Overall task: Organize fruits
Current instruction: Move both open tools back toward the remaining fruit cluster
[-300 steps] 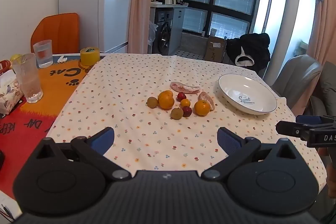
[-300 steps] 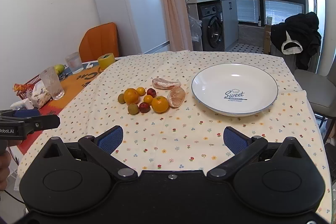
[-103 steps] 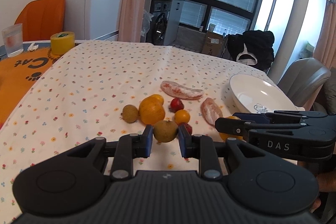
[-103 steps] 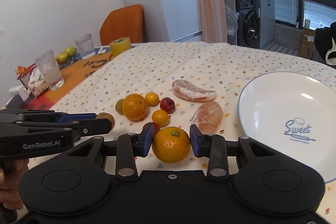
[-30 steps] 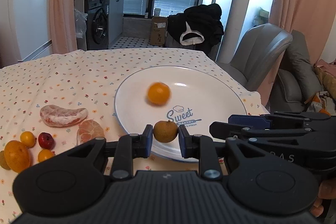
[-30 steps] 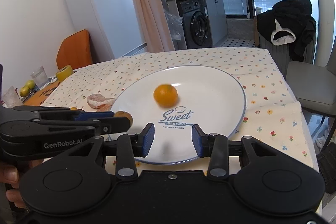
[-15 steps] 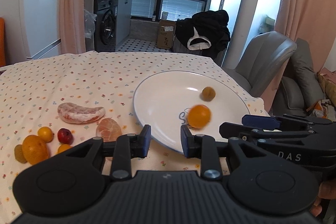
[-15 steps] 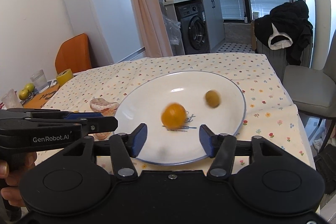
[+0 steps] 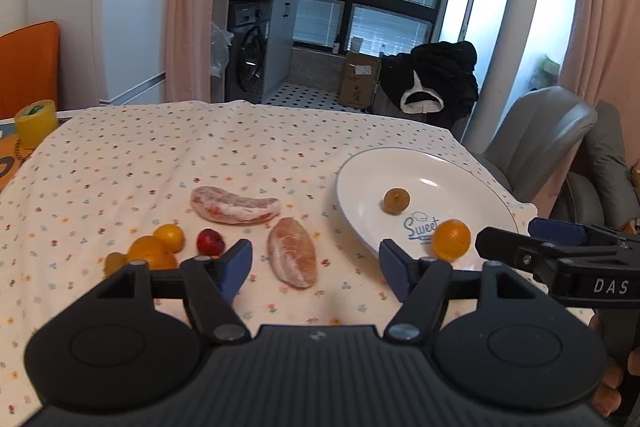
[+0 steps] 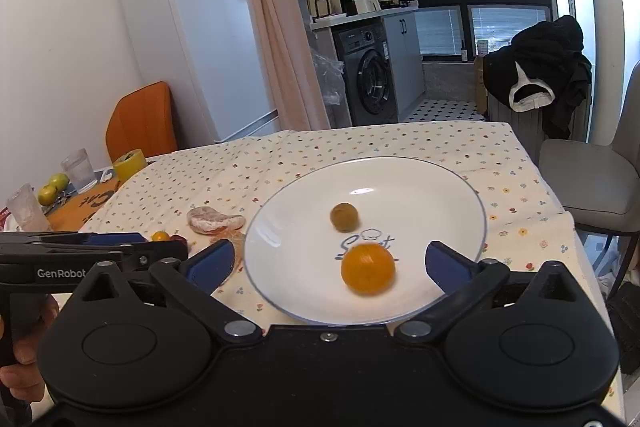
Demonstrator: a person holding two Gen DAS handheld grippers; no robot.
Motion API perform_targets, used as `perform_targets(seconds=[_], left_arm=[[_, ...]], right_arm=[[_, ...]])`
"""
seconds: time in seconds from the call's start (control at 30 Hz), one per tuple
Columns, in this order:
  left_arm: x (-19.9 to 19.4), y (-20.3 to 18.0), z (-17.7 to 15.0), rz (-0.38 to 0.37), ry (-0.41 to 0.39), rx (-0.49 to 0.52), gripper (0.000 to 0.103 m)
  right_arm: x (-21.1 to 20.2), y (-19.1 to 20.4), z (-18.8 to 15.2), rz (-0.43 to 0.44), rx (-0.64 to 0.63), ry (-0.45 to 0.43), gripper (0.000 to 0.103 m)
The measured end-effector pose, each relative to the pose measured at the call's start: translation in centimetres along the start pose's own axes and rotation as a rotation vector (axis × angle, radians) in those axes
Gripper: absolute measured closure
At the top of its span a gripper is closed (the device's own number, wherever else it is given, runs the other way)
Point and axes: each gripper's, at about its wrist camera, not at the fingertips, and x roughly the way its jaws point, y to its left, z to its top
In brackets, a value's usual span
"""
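A white plate (image 9: 472, 183) (image 10: 432, 187) holds an orange (image 9: 452, 239) (image 10: 368, 268) near its front and a small brown-green fruit (image 9: 396, 200) (image 10: 343, 217) behind it. My left gripper (image 9: 316, 265) is open and empty, low over the cloth left of the plate. My right gripper (image 10: 328, 265) is open and empty over the plate's near rim, with the orange between its fingers' line but untouched. On the cloth lie two peeled pomelo pieces (image 9: 234, 205) (image 9: 293, 257), a red fruit (image 9: 210, 241), a small orange fruit (image 9: 169, 237), a larger orange (image 9: 150, 255) and a brown-green fruit (image 9: 113, 262).
A flowered cloth (image 9: 160, 155) covers the table. A yellow tape roll (image 9: 36, 122), glasses (image 10: 80, 171) and green apples (image 10: 52, 187) stand at the far left on an orange mat. A grey chair (image 9: 540, 143) stands beyond the plate. A hand (image 10: 20, 359) holds the left gripper.
Both grippers opened wider and drew back from the plate; the left one swung left toward the loose fruit. The orange and brown-green fruit have rolled a little on the plate.
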Motion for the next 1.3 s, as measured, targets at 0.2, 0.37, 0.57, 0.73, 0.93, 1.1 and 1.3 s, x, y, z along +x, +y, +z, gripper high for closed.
perform_targets(seconds=[0.2, 0.37, 0.57, 0.73, 0.93, 1.1, 1.3], left_arm=[[-1.9, 0.8, -0.6, 0.045, -0.068, 0.019, 0.018], [-2.8, 1.9, -1.0, 0.056, -0.078, 0.010, 0.012], [-3.8, 3.4, -1.7, 0.074, -0.071, 0.013, 0.006], [-4.6, 4.8, -2.3, 0.065, -0.060, 0.001, 0.005], [-5.4, 6.3, -2.9, 0.080, -0.048, -0.015, 0.005], [-6.1, 7.5, -3.5, 0.099, -0.034, -0.018, 0.005], [-7.0, 9.4, -4.1, 0.108, -0.027, -0.055, 0.005]], right_arm=[[-0.3, 1.7, -0.2, 0.017, -0.046, -0.006, 0.000], [-0.2, 3.0, -0.4, 0.051, -0.062, 0.012, 0.000], [-0.2, 4.4, -0.6, 0.061, -0.059, 0.037, 0.000], [0.1, 5.8, -0.9, 0.070, -0.078, 0.058, 0.000], [0.4, 7.1, -1.1, 0.087, -0.075, 0.069, 0.000], [1.1, 8.3, -1.2, 0.109, -0.081, 0.094, 0.000], [1.7, 10.2, -1.6, 0.163, -0.119, 0.124, 0.000]])
